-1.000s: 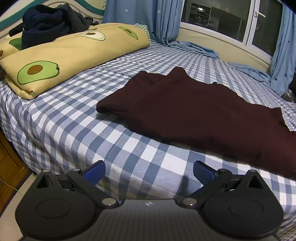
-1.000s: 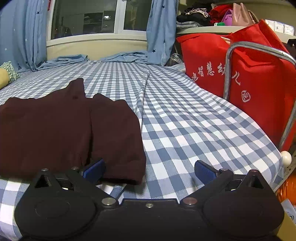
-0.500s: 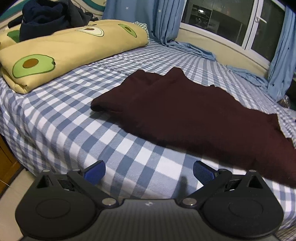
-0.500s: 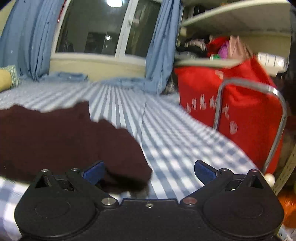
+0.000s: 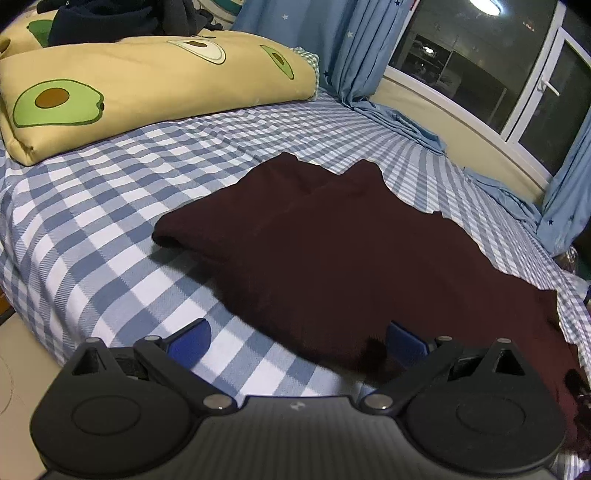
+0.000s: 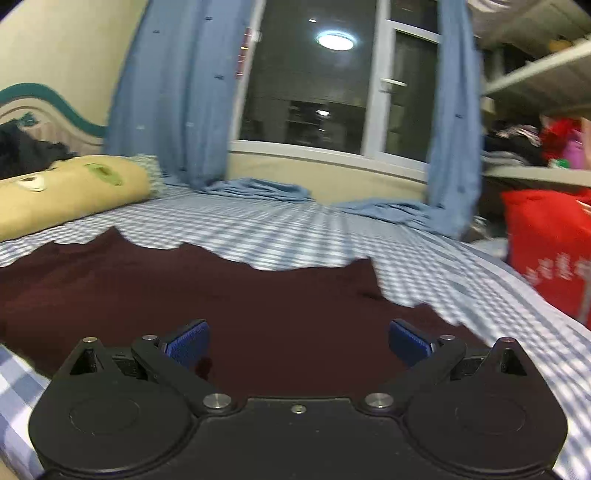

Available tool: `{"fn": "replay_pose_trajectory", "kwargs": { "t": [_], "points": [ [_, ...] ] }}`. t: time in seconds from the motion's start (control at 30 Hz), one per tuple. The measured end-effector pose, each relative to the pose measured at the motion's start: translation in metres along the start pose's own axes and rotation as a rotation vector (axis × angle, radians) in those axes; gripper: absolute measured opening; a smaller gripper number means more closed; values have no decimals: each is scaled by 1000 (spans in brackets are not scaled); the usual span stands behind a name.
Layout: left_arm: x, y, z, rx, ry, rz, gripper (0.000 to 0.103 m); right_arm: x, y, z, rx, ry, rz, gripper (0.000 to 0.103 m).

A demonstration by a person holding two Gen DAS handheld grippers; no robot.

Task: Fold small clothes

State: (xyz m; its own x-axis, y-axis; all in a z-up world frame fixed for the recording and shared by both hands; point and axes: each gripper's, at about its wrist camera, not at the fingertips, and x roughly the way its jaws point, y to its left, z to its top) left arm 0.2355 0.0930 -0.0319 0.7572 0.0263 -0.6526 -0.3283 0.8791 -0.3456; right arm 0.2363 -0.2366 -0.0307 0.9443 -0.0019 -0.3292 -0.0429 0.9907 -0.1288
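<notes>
A dark maroon garment (image 5: 343, 251) lies spread flat on the blue-and-white checked bed sheet (image 5: 92, 206), with a folded-in end at its left. My left gripper (image 5: 297, 341) is open at the garment's near edge, its right pad over the cloth and its left pad over bare sheet. In the right wrist view the same garment (image 6: 258, 306) fills the foreground. My right gripper (image 6: 297, 341) is open low above its middle, nothing between the blue pads. That view is motion-blurred.
A yellow avocado-print quilt (image 5: 147, 85) with dark clothes (image 5: 122, 18) on top lies at the bed's head. Blue curtains (image 6: 173, 99) and a window (image 6: 314, 81) stand behind the bed. A red bag (image 6: 550, 251) sits right of the bed, below shelves.
Both grippers have moved in toward the garment. The left now reaches its near edge. The right swung left from the garment's right end to over its middle. Both stayed open.
</notes>
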Motion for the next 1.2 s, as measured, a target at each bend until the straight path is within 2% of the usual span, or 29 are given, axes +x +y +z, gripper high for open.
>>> {"fn": "replay_pose_trajectory", "kwargs": {
  "t": [0.13,0.27,0.33,0.6,0.8,1.07,1.2],
  "points": [
    [6,0,2,-19,-7,-7,102,14,15,-1,16,37,36,103],
    [10,-1,1,-7,-17,-1,102,20,26,-15,46,49,48,103],
    [11,-3,-1,9,-20,5,102,29,28,-25,64,83,46,103],
    [13,-11,-6,71,-37,41,102,34,30,-27,75,86,50,103],
    [20,-12,0,45,-35,22,102,34,27,-28,77,80,56,103],
    [30,-13,8,-6,-51,46,102,38,19,-28,111,98,89,103],
    [23,-6,6,-69,-79,5,102,38,18,-28,112,98,90,103]
  ]
}}
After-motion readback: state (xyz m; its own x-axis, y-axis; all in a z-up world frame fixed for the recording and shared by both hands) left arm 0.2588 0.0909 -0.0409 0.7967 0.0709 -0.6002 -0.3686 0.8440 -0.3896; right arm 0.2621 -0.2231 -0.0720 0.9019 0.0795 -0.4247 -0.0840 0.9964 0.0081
